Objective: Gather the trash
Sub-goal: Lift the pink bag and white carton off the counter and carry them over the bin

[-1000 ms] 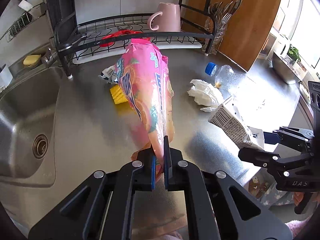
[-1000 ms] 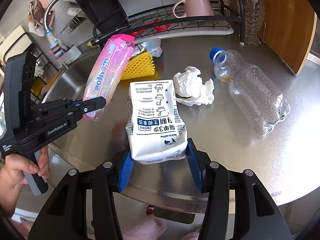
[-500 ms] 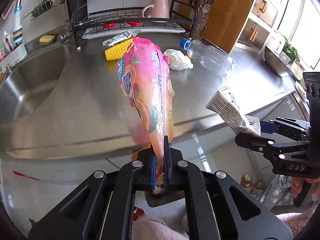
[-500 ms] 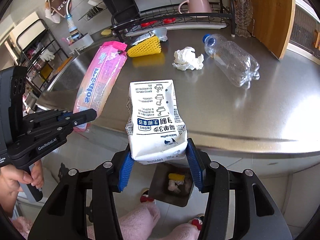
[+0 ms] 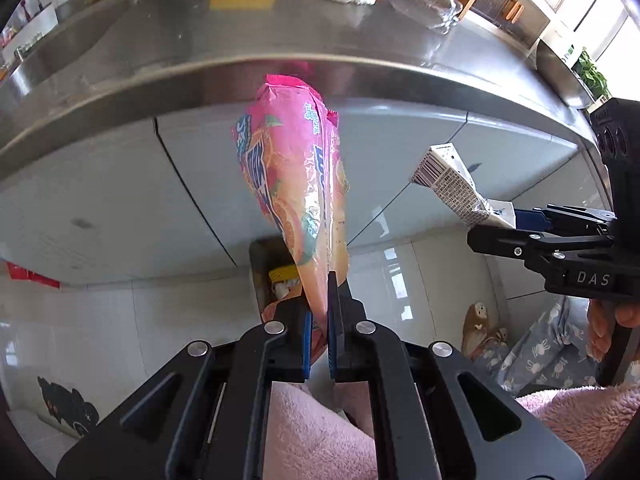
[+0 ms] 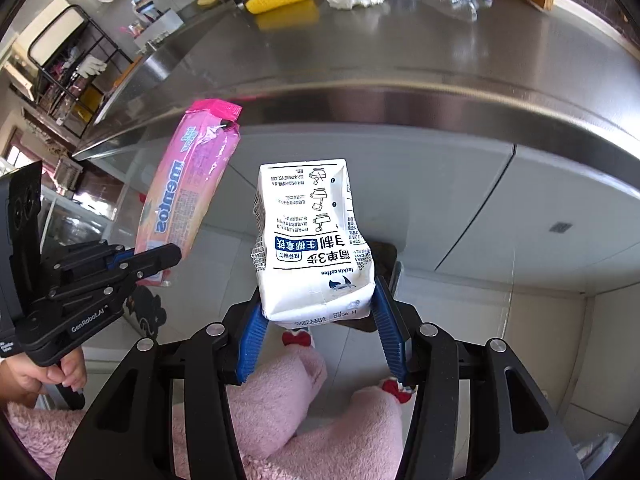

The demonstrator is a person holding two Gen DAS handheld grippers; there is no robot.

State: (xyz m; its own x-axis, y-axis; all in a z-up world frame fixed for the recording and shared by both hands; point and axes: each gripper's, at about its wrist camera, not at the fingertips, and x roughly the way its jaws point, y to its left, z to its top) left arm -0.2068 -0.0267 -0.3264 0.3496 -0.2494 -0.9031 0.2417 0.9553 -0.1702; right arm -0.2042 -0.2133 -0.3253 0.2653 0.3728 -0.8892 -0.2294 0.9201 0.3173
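Your left gripper [image 5: 319, 332] pinches the pink bag [image 5: 292, 184]; the right gripper [image 6: 318, 334] squeezes the carton [image 6: 312, 240]. The bin [image 5: 264, 280] sits right below the bag, carton off to its right, so I'd drop the bag 1st.

Light: bright daylight, strongest at the right edge of the left wrist view.
Glare: white sheen on the brushed steel countertop [image 6: 460, 52].
Distortion: strong fisheye; counter edge bows, black corners.
Focus: sharp nearby, softer toward the rims.

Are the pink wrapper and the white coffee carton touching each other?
Apart. The right wrist view shows grey cabinet front between the pink wrapper and the white coffee carton; each is held in its own tongs.
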